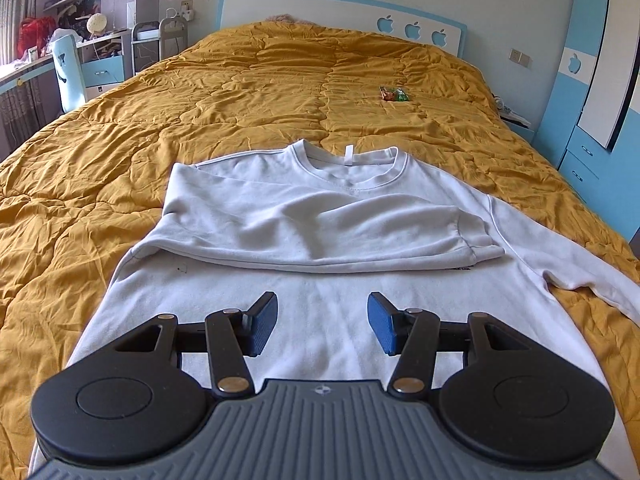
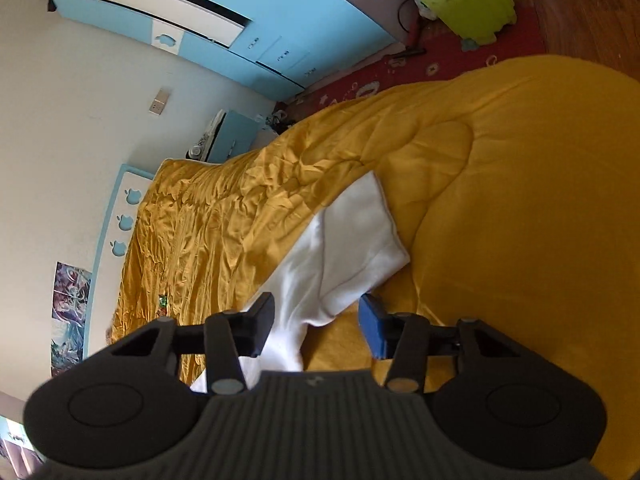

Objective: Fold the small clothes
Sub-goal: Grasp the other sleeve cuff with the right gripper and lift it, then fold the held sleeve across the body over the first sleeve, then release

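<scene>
White long-sleeved cotton sweatshirt (image 1: 320,240) lies flat on the mustard quilted bedspread (image 1: 120,160), one sleeve folded across its chest. Left gripper (image 1: 322,326) hovers over its lower body, jaws apart, empty. Right gripper (image 2: 316,326) straddles the other sleeve (image 2: 352,240), jaws apart, not yet pinching. Judged next: clamp this sleeve, carry it across.

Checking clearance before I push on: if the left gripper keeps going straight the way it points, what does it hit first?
Most likely the white sweatshirt: the left gripper points down at its flat body, open jaws empty, just short of the folded-over sleeve. Depth is unclear.
</scene>
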Available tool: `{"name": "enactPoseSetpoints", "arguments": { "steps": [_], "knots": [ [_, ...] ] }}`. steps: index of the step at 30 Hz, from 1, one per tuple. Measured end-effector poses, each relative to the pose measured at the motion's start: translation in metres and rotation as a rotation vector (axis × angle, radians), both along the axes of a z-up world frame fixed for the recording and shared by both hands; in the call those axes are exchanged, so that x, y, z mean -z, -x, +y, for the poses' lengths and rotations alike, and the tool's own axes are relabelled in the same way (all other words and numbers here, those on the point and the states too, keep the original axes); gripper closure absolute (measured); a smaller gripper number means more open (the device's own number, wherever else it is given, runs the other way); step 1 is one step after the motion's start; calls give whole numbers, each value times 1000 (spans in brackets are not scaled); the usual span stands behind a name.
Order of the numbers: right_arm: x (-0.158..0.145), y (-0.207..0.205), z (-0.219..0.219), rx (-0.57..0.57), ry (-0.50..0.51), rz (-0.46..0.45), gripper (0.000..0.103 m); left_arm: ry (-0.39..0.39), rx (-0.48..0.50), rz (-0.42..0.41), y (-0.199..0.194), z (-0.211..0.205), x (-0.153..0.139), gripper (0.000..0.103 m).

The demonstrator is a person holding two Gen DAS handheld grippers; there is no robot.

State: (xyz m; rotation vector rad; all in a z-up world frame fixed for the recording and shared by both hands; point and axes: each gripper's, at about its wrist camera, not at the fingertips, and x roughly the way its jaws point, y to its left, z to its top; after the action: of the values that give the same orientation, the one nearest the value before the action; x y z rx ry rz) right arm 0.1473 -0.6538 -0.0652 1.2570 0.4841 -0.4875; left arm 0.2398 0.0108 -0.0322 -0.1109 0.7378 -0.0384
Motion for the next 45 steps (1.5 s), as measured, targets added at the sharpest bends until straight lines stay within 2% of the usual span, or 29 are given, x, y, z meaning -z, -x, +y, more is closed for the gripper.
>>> {"name": "enactPoseSetpoints", "arguments": {
  "steps": [3, 5, 8, 11, 14, 19, 22, 25, 36, 40, 45],
  "knots": [
    [13, -9, -12, -6, -57, -32, 63, 25, 43, -4, 0, -11, -3, 42],
    [16, -13, -15, 5, -62, -55, 68, -11, 48, -14, 0, -21, -7, 42],
    [23, -21, -15, 15, -51, -43, 98, -19, 60, 1, -3, -30, -12, 42],
    [23, -23, -14, 26, -34, -47, 99, -8, 80, 29, -6, -35, -16, 42],
    [7, -24, -8, 14, 32, -50, 99, -19, 90, 45, -7, -38, -17, 42],
    [-34, -35, 7, -41, 138, -66, 99, -20, 89, 76, -6, -34, -16, 42],
    [-67, -46, 24, -90, 235, -85, 99, -68, 95, 114, -8, -31, -13, 42],
    [-110, -65, 57, -147, 405, -85, 99, -110, 79, 139, -7, -23, -11, 42],
    [-229, -144, 191, -363, 672, -211, 99, -140, 77, 165, -4, 30, -18, 42],
    [-255, -171, 262, -422, 834, -195, 99, -134, 53, 181, -6, 61, -13, 42],
    [-260, -202, 349, -534, 903, -222, 100, -104, 13, 222, -12, 96, -4, 42]
  ]
}}
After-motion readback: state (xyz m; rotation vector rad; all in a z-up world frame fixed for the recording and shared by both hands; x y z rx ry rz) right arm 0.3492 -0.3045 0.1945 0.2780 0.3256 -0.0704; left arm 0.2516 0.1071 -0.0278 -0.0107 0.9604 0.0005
